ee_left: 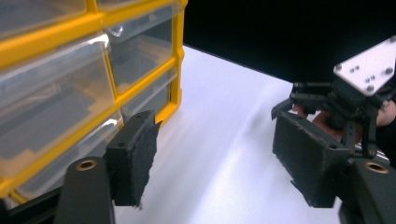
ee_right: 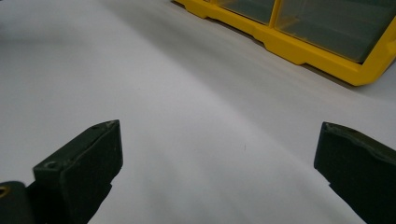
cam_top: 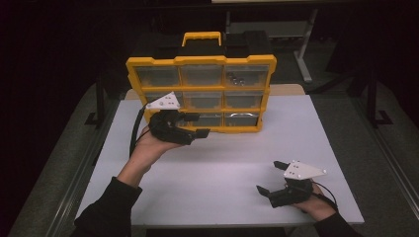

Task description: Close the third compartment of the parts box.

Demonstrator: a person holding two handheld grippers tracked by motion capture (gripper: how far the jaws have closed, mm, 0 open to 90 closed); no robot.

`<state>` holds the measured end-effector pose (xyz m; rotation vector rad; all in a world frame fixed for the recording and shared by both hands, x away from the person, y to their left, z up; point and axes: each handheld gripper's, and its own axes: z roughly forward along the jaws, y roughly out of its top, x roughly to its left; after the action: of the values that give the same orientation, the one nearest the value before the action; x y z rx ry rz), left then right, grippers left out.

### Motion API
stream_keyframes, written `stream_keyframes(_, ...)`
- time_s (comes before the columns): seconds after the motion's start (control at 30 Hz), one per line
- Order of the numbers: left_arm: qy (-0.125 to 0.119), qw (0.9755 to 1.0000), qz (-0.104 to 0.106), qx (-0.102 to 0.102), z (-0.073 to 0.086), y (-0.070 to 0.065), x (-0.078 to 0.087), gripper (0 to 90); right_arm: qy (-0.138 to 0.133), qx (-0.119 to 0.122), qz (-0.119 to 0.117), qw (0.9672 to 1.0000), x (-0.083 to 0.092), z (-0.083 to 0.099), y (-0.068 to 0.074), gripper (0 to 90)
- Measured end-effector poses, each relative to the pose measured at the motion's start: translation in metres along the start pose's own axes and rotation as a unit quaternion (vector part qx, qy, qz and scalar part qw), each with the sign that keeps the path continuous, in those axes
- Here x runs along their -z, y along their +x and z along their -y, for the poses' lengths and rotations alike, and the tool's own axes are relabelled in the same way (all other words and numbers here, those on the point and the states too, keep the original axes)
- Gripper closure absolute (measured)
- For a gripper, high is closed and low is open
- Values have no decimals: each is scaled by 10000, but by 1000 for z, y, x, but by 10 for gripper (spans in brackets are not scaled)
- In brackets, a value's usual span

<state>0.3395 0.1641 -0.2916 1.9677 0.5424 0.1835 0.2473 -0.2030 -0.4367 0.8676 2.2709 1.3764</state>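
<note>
- Left tongs (cam_top: 196, 124) stand spread with nothing between them, just before the lower left drawers of the yellow plastic organizer box with clear drawers (cam_top: 200, 94).
- Right tongs (cam_top: 271, 177) rest spread and empty on the white table (cam_top: 222, 163), well apart from that box.

We see the organizer (cam_top: 200, 94) at upper centre framed in glossy yellow plastic, with clear, shiny plastic drawers (ee_left: 51, 112). The table (cam_top: 222, 168) below looks smooth, matt white. Our left gripper's pads (ee_left: 135, 158) look rough, matt black.
</note>
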Motion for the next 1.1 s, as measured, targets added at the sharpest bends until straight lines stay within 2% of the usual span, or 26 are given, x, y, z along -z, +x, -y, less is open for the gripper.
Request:
stream_keyframes(0.23,-79,9999,-115,-5,28,-8,11,225,11,5,0,10000,0,-1,1,7)
stream_keyframes(0.37,-46,9998,-180,-41,46,-10,16,200,30,-15,-2,10000,-1,0,1,7)
stream_keyframes(0.6,-180,9993,-337,35,74,-15,26,167,37,11,16,10000,-1,-1,1,7)
stream_keyframes(0.77,-152,9990,-412,100,95,-17,29,139,8,24,38,10000,-1,-1,1,7)
stream_keyframes(0.83,-158,9988,-456,52,102,-17,32,134,2,15,42,10000,-1,-1,1,7)
stream_keyframes(1.1,-341,9976,-576,165,134,-16,43,116,31,35,51,10000,-1,0,0,7)
